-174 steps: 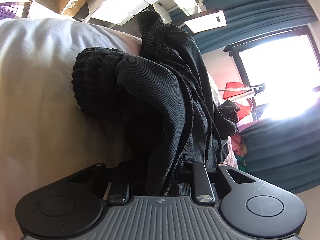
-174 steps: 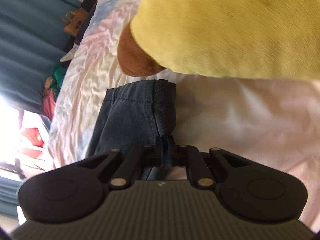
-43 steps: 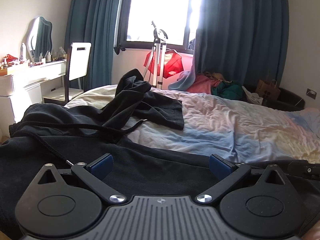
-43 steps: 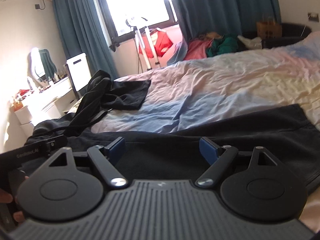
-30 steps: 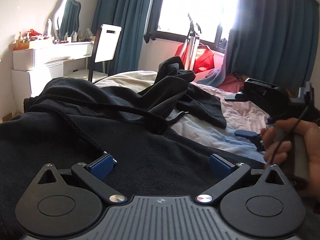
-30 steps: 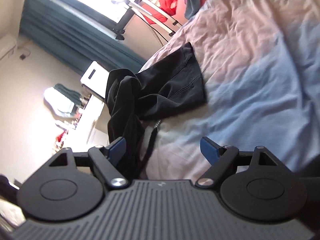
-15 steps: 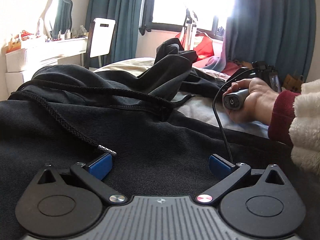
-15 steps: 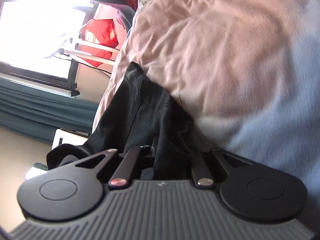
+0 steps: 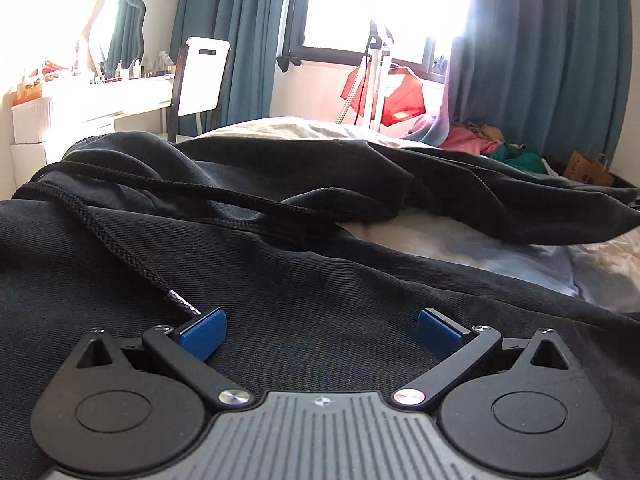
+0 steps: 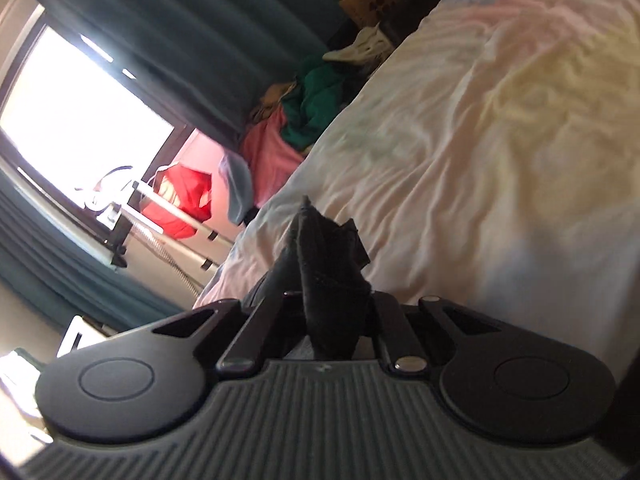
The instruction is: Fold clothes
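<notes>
A bedroom fills both fisheye views, with teal curtains framing a bright window and a wide bed under a wrinkled pastel sheet. Most of the bed in the left wrist view is covered by a black drawstring garment, probably a hoodie or sweatpants; which one cannot be told. It lies spread but rumpled, one broad panel flat in the foreground and another long part draped across the bed behind it, with pale sheet showing between them. No neat fold or stacked bundle is visible, so the folding looks unfinished, and the pictures fit either a garment being laid out flat or one partway through a fold. A braided black drawstring trails over the cloth and ends just beside one blue pad. The left hand-held gripper rests low over the flat panel with its jaws spread wide, grasping nothing. The right hand-held gripper, tilted sharply, is clenched on a bunched edge of the black cloth that pokes up between its jaws above the sheet. Around the room are a white dressing table with an arched mirror, a white chair, a pale stand carrying a red cloth by the window, and a heap of pink and green clothes beyond the bed.
</notes>
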`<control>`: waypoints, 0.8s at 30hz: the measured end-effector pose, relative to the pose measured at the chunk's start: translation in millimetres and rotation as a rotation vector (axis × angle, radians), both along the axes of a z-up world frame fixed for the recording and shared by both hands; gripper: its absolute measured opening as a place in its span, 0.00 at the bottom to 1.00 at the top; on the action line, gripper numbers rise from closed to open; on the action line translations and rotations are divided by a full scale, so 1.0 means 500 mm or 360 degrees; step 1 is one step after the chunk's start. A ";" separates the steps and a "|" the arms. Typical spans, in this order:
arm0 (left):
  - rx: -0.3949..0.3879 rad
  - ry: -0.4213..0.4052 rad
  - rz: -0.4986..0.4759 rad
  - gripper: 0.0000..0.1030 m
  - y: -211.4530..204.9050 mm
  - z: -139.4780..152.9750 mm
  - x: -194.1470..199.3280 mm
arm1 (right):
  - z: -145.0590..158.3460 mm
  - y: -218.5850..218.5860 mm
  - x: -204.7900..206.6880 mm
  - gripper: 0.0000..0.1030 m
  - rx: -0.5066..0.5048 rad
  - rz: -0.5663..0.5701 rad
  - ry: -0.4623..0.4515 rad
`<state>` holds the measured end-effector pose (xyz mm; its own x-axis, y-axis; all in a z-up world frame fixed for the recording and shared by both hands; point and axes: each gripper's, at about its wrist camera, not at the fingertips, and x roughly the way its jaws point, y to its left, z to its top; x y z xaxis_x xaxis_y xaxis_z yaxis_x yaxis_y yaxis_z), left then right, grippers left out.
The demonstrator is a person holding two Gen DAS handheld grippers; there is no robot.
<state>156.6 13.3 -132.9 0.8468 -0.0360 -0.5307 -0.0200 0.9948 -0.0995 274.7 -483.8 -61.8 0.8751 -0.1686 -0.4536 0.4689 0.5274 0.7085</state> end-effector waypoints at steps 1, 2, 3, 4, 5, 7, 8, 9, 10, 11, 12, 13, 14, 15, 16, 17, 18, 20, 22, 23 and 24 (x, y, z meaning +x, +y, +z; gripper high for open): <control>-0.0029 0.0002 -0.0005 1.00 0.001 0.003 -0.002 | 0.012 -0.030 -0.018 0.08 -0.0004 -0.0028 0.0008; -0.0058 0.0004 -0.0011 1.00 0.002 0.006 -0.004 | 0.027 -0.057 -0.029 0.08 -0.0023 -0.0051 0.0017; -0.0087 0.0006 -0.0016 1.00 0.003 0.008 -0.006 | 0.045 -0.080 -0.028 0.08 -0.0044 -0.0067 0.0033; -0.0103 0.0012 -0.0022 1.00 0.003 0.010 -0.009 | 0.064 -0.101 -0.019 0.08 -0.0059 -0.0078 0.0057; -0.0118 0.0019 -0.0027 1.00 0.004 0.012 -0.012 | 0.082 -0.123 -0.010 0.08 -0.0075 -0.0088 0.0081; -0.0128 0.0039 -0.0025 1.00 0.003 0.020 -0.015 | 0.132 -0.148 0.010 0.08 -0.0121 -0.0076 0.0049; -0.0137 0.0034 -0.0028 1.00 0.002 0.024 -0.019 | 0.159 -0.158 0.021 0.08 -0.0147 -0.0066 0.0020; -0.0144 0.0029 -0.0031 1.00 0.000 0.028 -0.023 | 0.186 -0.168 0.031 0.08 -0.0172 -0.0055 -0.0009; -0.0135 0.0019 -0.0038 1.00 -0.005 0.033 -0.026 | 0.211 -0.175 0.035 0.08 -0.0207 -0.0038 -0.0070; -0.0126 0.0010 -0.0045 1.00 -0.009 0.037 -0.029 | 0.233 -0.179 0.034 0.08 -0.0250 -0.0016 -0.0162; -0.0117 0.0001 -0.0052 1.00 -0.014 0.042 -0.033 | 0.251 -0.181 0.027 0.08 -0.0298 0.0000 -0.0267; -0.0100 -0.0003 -0.0063 1.00 -0.020 0.042 -0.033 | 0.258 -0.184 0.014 0.08 -0.0342 0.0004 -0.0358; -0.0082 -0.0008 -0.0075 1.00 -0.026 0.043 -0.034 | 0.245 -0.190 0.002 0.08 -0.0358 -0.0002 -0.0374; -0.0064 -0.0012 -0.0086 1.00 -0.032 0.043 -0.034 | 0.220 -0.199 -0.011 0.08 -0.0355 -0.0013 -0.0344; -0.0052 -0.0005 -0.0100 1.00 -0.039 0.040 -0.032 | 0.194 -0.208 -0.023 0.09 -0.0352 -0.0024 -0.0313; -0.0039 0.0003 -0.0113 1.00 -0.045 0.037 -0.029 | 0.157 -0.218 -0.040 0.09 -0.0330 -0.0041 -0.0256; -0.0027 0.0010 -0.0127 1.00 -0.051 0.034 -0.027 | 0.109 -0.229 -0.059 0.09 -0.0280 -0.0060 -0.0177; -0.0009 0.0023 -0.0149 1.00 -0.061 0.028 -0.025 | -0.007 -0.257 -0.096 0.09 -0.0107 -0.0081 0.0038; 0.0011 0.0021 -0.0166 1.00 -0.069 0.024 -0.027 | -0.125 -0.282 -0.134 0.09 0.0077 -0.0096 0.0236; 0.0021 0.0020 -0.0174 1.00 -0.073 0.022 -0.029 | -0.170 -0.285 -0.154 0.10 0.0148 -0.0097 0.0247; 0.0031 0.0019 -0.0182 1.00 -0.076 0.020 -0.030 | -0.196 -0.283 -0.169 0.10 0.0187 -0.0095 0.0215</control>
